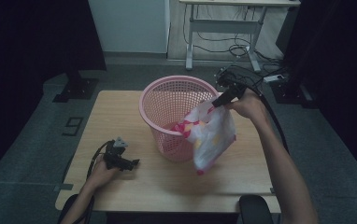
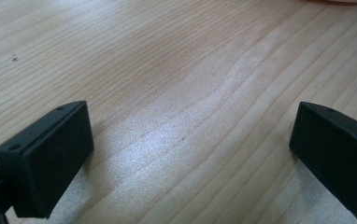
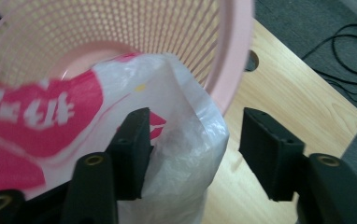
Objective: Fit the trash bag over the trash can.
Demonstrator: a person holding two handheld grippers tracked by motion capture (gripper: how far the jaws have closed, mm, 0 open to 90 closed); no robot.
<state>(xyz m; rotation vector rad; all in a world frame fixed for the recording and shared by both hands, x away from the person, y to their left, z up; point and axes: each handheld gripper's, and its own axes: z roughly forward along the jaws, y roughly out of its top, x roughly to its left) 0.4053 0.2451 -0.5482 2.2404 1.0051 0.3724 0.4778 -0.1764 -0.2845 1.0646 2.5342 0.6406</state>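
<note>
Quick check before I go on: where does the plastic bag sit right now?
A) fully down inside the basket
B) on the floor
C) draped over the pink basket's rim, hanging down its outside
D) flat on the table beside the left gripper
C: the plastic bag lies over the rim of the pink basket and hangs down its outer wall, at the right gripper.

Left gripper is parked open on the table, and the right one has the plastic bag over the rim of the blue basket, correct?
Not quite: the basket is pink, not blue, as the high view and the right gripper view show. The rest holds: the left gripper rests open on the table, and the right gripper has the plastic bag at the basket's rim.
</note>
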